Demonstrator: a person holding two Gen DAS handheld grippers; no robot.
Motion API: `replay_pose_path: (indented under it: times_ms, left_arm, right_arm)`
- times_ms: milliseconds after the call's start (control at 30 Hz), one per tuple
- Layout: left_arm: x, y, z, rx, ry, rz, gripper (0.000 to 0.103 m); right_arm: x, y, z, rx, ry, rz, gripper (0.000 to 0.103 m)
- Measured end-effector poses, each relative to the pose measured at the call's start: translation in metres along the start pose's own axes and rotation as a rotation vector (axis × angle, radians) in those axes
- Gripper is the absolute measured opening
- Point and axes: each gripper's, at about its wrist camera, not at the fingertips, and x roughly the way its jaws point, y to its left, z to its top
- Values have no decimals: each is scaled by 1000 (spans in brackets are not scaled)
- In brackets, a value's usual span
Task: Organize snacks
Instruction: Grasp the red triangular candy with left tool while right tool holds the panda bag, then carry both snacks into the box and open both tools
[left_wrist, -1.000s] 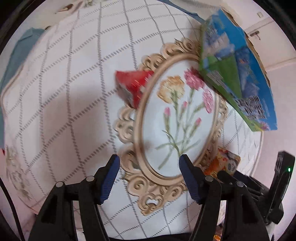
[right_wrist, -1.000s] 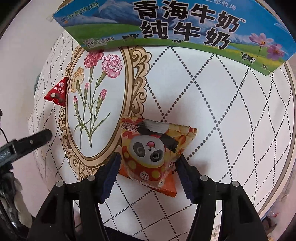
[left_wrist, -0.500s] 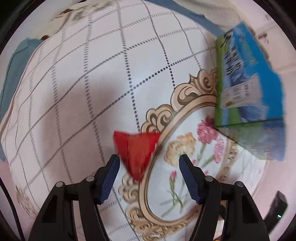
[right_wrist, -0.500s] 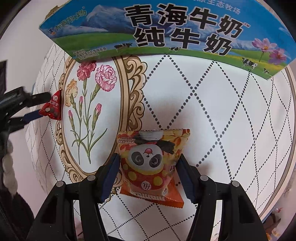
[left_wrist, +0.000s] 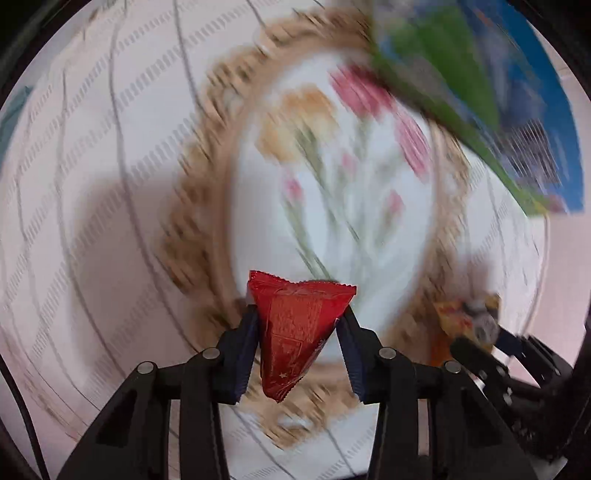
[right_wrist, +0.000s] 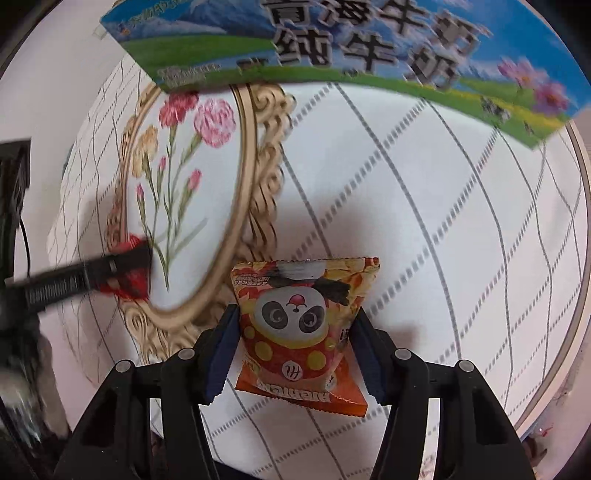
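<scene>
Snacks were observed in both grippers. A red triangular packet (left_wrist: 299, 328) was pinched between the two fingers of the left gripper (left_wrist: 297, 334), its crimped top edge level and its point hanging down below the pads; the pads pressed against its sides. The left wrist view was heavily blurred apart from gripper and packet. Behind the packet, a tablecloth (left_wrist: 92, 221) with a dotted diamond grid and an oval flower motif (left_wrist: 332, 155) was recorded. A blue and green milk carton (left_wrist: 517, 110) was seen at the upper right of that view.

An orange panda packet (right_wrist: 301, 332) was clamped between the fingers of the right gripper (right_wrist: 295, 345), both pads touching its sides. Whether its lower edge touched the cloth could not be told. In the right wrist view the carton stood at the far edge of the cloth, partly covering the top of the oval motif. The left gripper and its red packet were noted, blurred, at the left of that view, over the lower left rim of the oval.
</scene>
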Motion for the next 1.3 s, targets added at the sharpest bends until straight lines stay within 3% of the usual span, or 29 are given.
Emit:
replay_pose_path:
  times_ms: [167, 300, 433, 600, 733, 1033, 1300]
  left_arm:
    - [16, -23, -20, 28, 19, -7, 41]
    - [29, -21, -20, 32, 62, -11, 41]
    - [31, -25, -18, 40, 56, -2, 41]
    - [32, -24, -40, 57, 33, 30, 38]
    - [23, -22, -47, 42, 19, 17, 37]
    - [-17, -41, -56, 74, -42, -42, 36]
    - [-80, -87, -23, 130, -119, -143, 36]
  right_arm:
    - [7, -3, -8, 10, 21, 14, 62]
    - [15, 2, -9, -1, 26, -1, 66]
    - [30, 11, -10, -21, 42, -32, 66]
    - [36, 22, -12, -37, 12, -53, 62]
    - [32, 22, -13, -26, -5, -28, 58]
    - [-8, 5, -17, 21, -70, 86, 56]
    - [-79, -18, 12, 69, -192, 187, 56]
